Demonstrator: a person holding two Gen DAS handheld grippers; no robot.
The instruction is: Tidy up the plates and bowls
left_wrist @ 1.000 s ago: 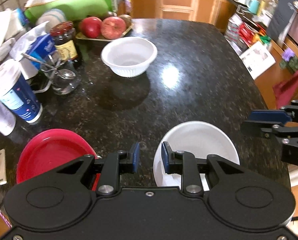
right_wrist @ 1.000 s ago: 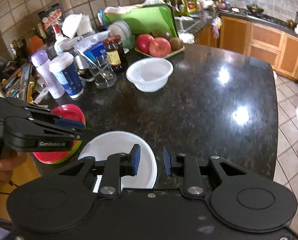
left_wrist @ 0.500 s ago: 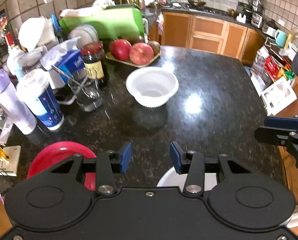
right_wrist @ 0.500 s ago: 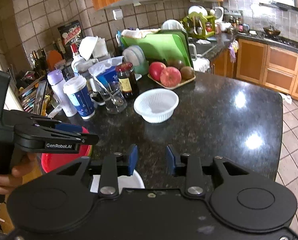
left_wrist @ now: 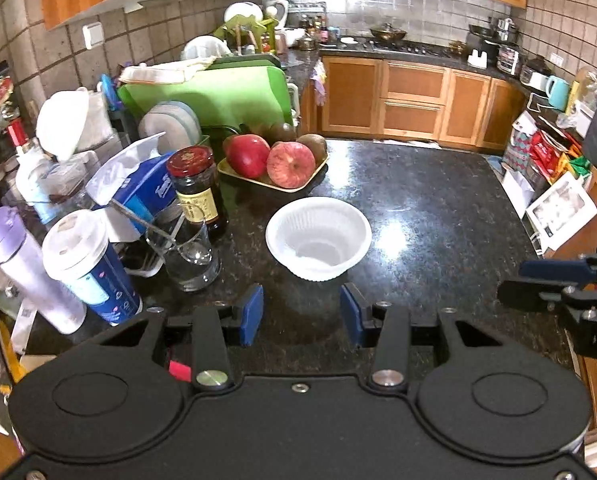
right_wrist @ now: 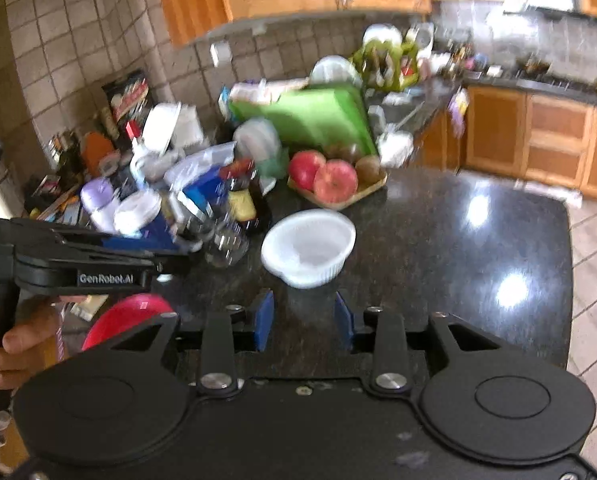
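Left wrist view. Your left gripper (left_wrist: 301, 314) hangs over the near part of the dark speckled countertop (left_wrist: 430, 208), its blue-padded jaws spread wide with nothing between them. Just beyond the fingertips stands the white bowl (left_wrist: 318, 237): round, upright, thin-walled, with fine vertical ribbing on the sides and a flat, bare bottom. It rests alone near the middle of the counter. Behind it lies a tray of apples (left_wrist: 272, 168); to its left stand a dark jar with a red lid (left_wrist: 197, 188), a clear glass (left_wrist: 186, 254) and a blue cup with a white lid (left_wrist: 88, 264). Your right gripper (left_wrist: 538, 282) shows at the right edge, side-on; from here you cannot tell its jaw state.

Right wrist view (motion-blurred). Your right gripper (right_wrist: 304, 320) is likewise spread and holds nothing. The white bowl (right_wrist: 308, 246) sits just ahead of its fingertips, apart from them. A red plate (right_wrist: 128, 316) lies at the near left counter edge, partly hidden. Your left gripper (right_wrist: 138, 254) crosses above it, held in your hand (right_wrist: 22, 344).
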